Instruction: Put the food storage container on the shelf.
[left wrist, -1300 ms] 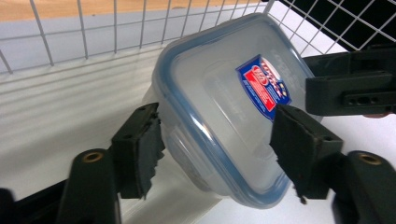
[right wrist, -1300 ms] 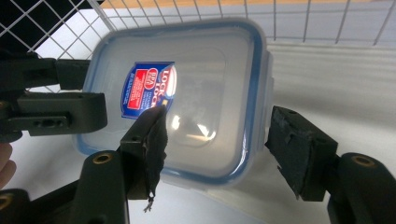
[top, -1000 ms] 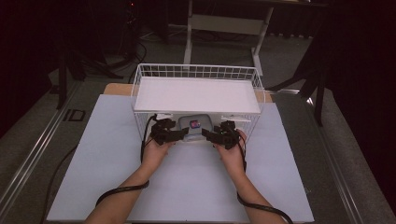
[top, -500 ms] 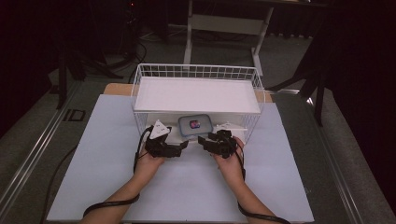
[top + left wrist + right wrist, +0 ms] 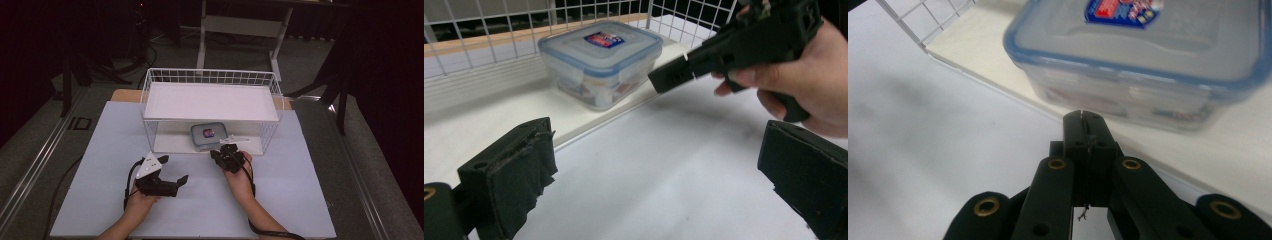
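Clearly the thing in hand is the clear plastic food container (image 5: 206,136), a squarish box with a blue-rimmed snap lid and a small printed label on top. It sits on the lower shelf of the white wire rack (image 5: 150,95), near that shelf's front edge, under the rack's upper shelf. The box looks stiff and light, though something pale shows through its walls, so it may carry some weight. Its sides are smooth and likely slippery; the safest hold is probably across two opposite walls just below the lid rim, or under the lid's latch flaps, where the pads can catch.

At the left, the left tongs (image 5: 172,176) lie low over the white worktop (image 5: 300,200), well apart from the rack and nearer the person. Their jaws have just been opening and now stand wide with nothing between them; in the left gripper view the container (image 5: 600,62) lies ahead and to the upper left of the gap between the two black pads (image 5: 519,170).

Further right, the right tongs (image 5: 226,148) sit just in front of the container, at the shelf's front edge. Their jaws have just been closing and are now pressed together on nothing. In the right gripper view the closed tip (image 5: 1083,131) points at the box's near wall (image 5: 1128,95), very close, though contact cannot be told.
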Demonstrator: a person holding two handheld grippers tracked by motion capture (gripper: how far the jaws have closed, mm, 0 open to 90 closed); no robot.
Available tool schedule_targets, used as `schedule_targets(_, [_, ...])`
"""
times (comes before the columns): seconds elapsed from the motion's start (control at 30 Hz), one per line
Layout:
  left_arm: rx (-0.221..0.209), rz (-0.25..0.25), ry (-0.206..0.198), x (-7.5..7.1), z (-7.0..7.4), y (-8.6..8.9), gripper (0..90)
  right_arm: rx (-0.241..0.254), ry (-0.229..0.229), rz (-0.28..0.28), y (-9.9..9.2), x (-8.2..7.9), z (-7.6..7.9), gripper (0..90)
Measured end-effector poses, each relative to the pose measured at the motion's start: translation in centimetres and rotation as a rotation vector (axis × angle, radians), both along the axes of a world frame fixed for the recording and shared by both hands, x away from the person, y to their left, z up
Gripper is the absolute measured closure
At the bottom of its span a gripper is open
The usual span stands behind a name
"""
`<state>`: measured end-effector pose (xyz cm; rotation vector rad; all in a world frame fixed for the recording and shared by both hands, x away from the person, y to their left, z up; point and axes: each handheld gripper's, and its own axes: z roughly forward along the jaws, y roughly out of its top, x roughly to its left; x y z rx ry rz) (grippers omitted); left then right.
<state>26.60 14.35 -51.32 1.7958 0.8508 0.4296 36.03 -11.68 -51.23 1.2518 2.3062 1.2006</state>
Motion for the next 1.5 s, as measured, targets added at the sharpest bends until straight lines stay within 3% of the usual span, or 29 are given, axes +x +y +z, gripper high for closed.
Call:
schedule_targets(0.17, [0.010, -0.003, 0.018, 0.0, -0.6, 0.0, 2.9, 0.009, -0.010, 0.004, 0.8, 0.3, 0.4, 90.0])
schedule_targets(0.77, [-0.005, -0.009, 0.015, -0.2, -0.3, 0.1, 2.9, 0.003, -0.034, -0.007, 3.6, 2.2, 0.4, 89.9])
schedule_targets(0.97, [-0.014, -0.009, 0.012, -0.3, -0.1, 0.3, 2.9, 0.019, -0.022, -0.035, 3.4, 3.0, 0.2, 89.6])
schedule_targets(1.07, [-0.012, -0.007, 0.009, -0.3, -0.1, 0.3, 2.9, 0.025, -0.023, -0.034, 3.3, 2.7, 0.2, 89.6])
schedule_targets(1.23, [-0.012, -0.004, 0.014, -0.3, -0.2, 0.3, 2.9, 0.000, -0.054, -0.038, 2.5, 2.2, 0.2, 89.5])
schedule_targets(1.5, [-0.008, -0.008, 0.015, -0.3, -0.3, 0.2, 2.9, -0.002, -0.043, -0.087, 1.4, 3.1, 0.0, 89.6])
